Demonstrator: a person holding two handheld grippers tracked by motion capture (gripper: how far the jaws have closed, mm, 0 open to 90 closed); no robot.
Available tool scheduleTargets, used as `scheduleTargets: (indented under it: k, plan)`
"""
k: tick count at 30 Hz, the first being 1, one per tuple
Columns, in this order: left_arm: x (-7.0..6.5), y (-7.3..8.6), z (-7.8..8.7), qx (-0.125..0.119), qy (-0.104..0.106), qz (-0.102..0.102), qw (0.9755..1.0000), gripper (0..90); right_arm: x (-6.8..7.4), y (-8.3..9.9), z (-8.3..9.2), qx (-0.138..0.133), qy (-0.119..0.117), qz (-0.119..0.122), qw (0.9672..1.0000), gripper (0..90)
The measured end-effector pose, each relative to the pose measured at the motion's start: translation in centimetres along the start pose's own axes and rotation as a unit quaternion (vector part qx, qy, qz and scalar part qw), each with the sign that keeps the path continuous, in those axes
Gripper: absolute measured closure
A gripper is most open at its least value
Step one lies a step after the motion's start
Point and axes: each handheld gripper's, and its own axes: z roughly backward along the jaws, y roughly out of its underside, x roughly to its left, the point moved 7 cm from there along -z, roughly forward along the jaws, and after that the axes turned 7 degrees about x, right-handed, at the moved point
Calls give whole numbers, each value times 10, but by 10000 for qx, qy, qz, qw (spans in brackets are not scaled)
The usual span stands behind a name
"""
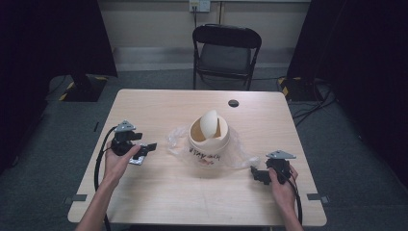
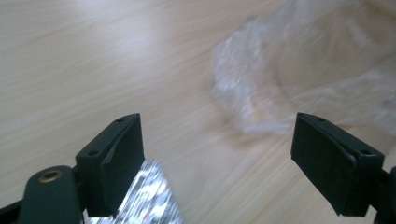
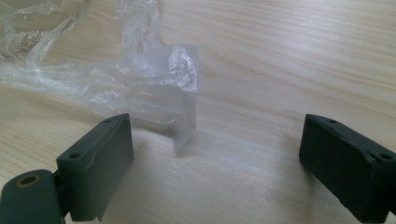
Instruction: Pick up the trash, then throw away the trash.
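A cream bin stands upright at the centre of the high view, its swing lid tipped up on edge and dark writing across its front. It sits on a crumpled clear bag that spreads flat to both sides. A shiny silver packet lies left of centre; in the left gripper view it shows at the bottom edge.

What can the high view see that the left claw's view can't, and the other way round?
High view: a cream bin with a swing lid, a black chair, and both hands with the left claw and right claw. Left claw's view: its jaws standing apart, seen close. Both: the wooden table, the clear plastic bag and a shiny silver packet.
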Motion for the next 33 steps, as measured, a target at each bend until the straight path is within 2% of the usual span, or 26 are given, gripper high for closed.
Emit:
scheduleTargets:
  k: [1, 2, 4, 6, 8, 9, 10, 11, 13, 16, 17, 19, 21, 22, 24, 25, 28, 29, 30, 33]
  plan:
    - [3, 6, 1, 30, -45, 49, 10000, 168, 0, 0, 0, 0, 0, 0, 10000, 90]
    - [10, 17, 2, 56, -113, 201, 9997, 168, 0, 0, 0, 0, 0, -3, 10000, 90]
    - [13, 23, 3, 52, -142, 264, 9995, 168, 0, 0, 0, 2, -1, -4, 10000, 89]
    - [20, 37, 5, 292, -157, 340, 9989, 167, 0, 0, 0, 2, 1, -4, 10000, 90]
    - [24, 44, 7, 206, -307, 418, 9984, 171, 0, 0, 0, 0, 1, -3, 10000, 90]
    - [24, 44, 7, 206, -307, 418, 9984, 174, 0, 0, 0, 0, 1, -3, 10000, 90]
    - [28, 53, 8, 224, -312, 503, 9980, 174, 0, 0, 0, -1, 1, -1, 10000, 90]
    - [28, 53, 8, 224, -312, 503, 9980, 174, 0, 0, 0, -1, 1, -1, 10000, 90]
    - [31, 65, 5, 297, -274, 584, 9975, 174, 0, 0, 0, 1, 1, -3, 10000, 90]
    - [31, 70, 3, 273, -276, 643, 9972, 169, 0, 0, 0, 2, 0, -3, 10000, 90]
    - [28, 73, 0, 248, -207, 679, 9972, 157, 0, 0, 0, 0, 0, -2, 10000, 89]
    - [27, 74, -2, 297, -274, 626, 9972, 160, 0, 0, 0, -3, 4, -6, 10000, 89]
    - [28, 76, -6, 390, -441, 519, 9969, 160, 0, 0, 0, -3, 5, -7, 10000, 89]
    - [31, 77, -10, 449, -479, 581, 9962, 160, 0, 0, 0, -3, 4, -5, 10000, 90]
    - [32, 77, -11, 405, -482, 613, 9961, 156, 0, 0, 0, -4, 5, -6, 10000, 89]
    - [31, 76, -14, 437, -633, 472, 9959, 160, 0, 0, 0, 1, 0, -2, 10000, 89]
    - [31, 76, -18, 422, -831, 354, 9950, 162, 0, 0, 0, 1, 0, -3, 10000, 90]
    - [31, 76, -18, 422, -831, 354, 9950, 164, 0, 0, 0, 1, 0, -3, 10000, 90]
    - [29, 76, -19, 490, -975, 189, 9938, 167, 0, 0, 0, 1, 0, -5, 10000, 90]
    - [28, 78, -16, 478, -1008, 224, 9935, 194, 0, 0, 0, 0, 3, -2, 10000, 90]
